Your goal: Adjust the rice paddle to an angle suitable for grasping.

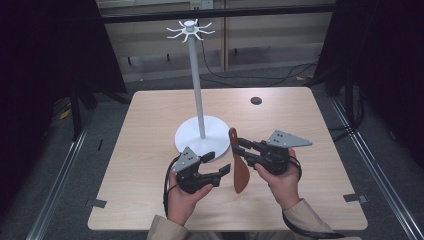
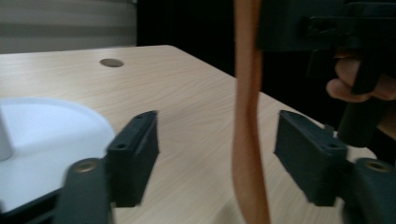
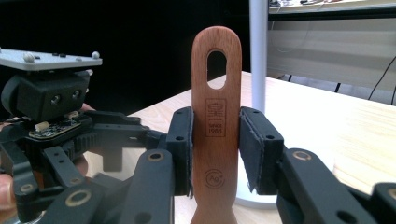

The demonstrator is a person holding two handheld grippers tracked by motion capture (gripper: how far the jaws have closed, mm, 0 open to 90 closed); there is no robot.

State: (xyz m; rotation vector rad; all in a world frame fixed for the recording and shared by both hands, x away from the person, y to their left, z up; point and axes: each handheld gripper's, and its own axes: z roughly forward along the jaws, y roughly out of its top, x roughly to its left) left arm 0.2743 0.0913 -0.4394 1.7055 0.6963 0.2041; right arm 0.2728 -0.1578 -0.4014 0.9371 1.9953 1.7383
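Note:
A brown wooden spatula (image 1: 240, 170) stands upright with its slotted handle end up, and my right gripper (image 1: 239, 150) is shut on the handle. In the right gripper view both pads press the spatula (image 3: 215, 140) just below the slot, right gripper (image 3: 215, 149). My left gripper (image 1: 220, 162) is open to the left of the spatula. In the left gripper view the spatula (image 2: 247, 121) rises edge-on between the spread jaws of the left gripper (image 2: 220, 154), touching neither pad.
A white hook stand (image 1: 198, 95) rises from a round base (image 1: 202, 135) just behind both grippers; base (image 2: 46, 135), pole (image 3: 258, 46). The wooden table (image 1: 310, 135) has a dark round grommet (image 1: 256, 100) at the back. Dark curtains flank it.

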